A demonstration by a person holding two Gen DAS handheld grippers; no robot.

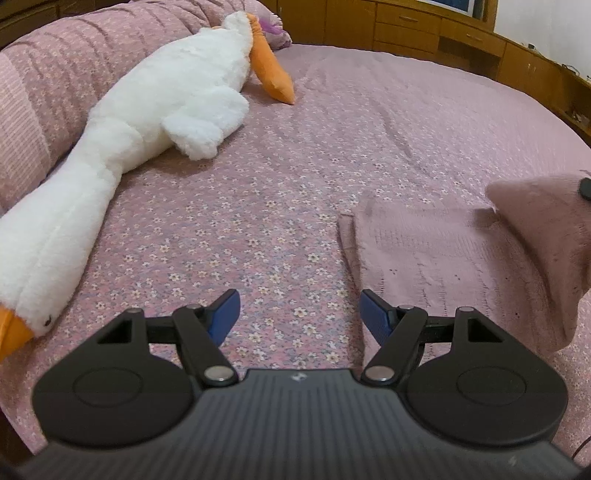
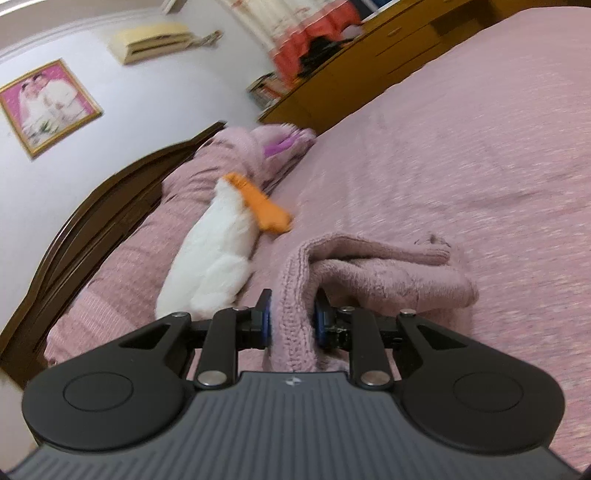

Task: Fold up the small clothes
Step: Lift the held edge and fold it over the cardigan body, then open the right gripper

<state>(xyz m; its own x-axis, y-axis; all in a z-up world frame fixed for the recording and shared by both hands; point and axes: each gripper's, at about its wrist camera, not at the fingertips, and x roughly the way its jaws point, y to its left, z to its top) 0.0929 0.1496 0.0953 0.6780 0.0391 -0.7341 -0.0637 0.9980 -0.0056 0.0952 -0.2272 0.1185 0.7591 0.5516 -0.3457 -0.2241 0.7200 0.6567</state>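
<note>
The right gripper [image 2: 291,319] was clamped on a ribbed edge of the pink knitted garment [image 2: 369,273], the fabric bunched between its blue pads [image 2: 265,321] and lifted off the bed. The rest of that garment trailed away from the fingers in a rumpled fold onto the bedspread [image 2: 461,166]. The left gripper [image 1: 300,314] hovered low over the bed with its jaws spread wide and nothing between them; its right blue pad [image 1: 375,317] sat just over the near edge of the garment [image 1: 436,251], which lay partly flat, with one part raised at the right of the left wrist view. No container showed in either view. Beyond, a white plush goose [image 1: 140,122] with orange feet stretched along the pillows [image 1: 44,74]. Farther off stood a dark wooden headboard [image 2: 92,206], wooden drawers [image 1: 424,26], a framed photo [image 2: 48,107] and a wall air conditioner [image 2: 155,38].
</note>
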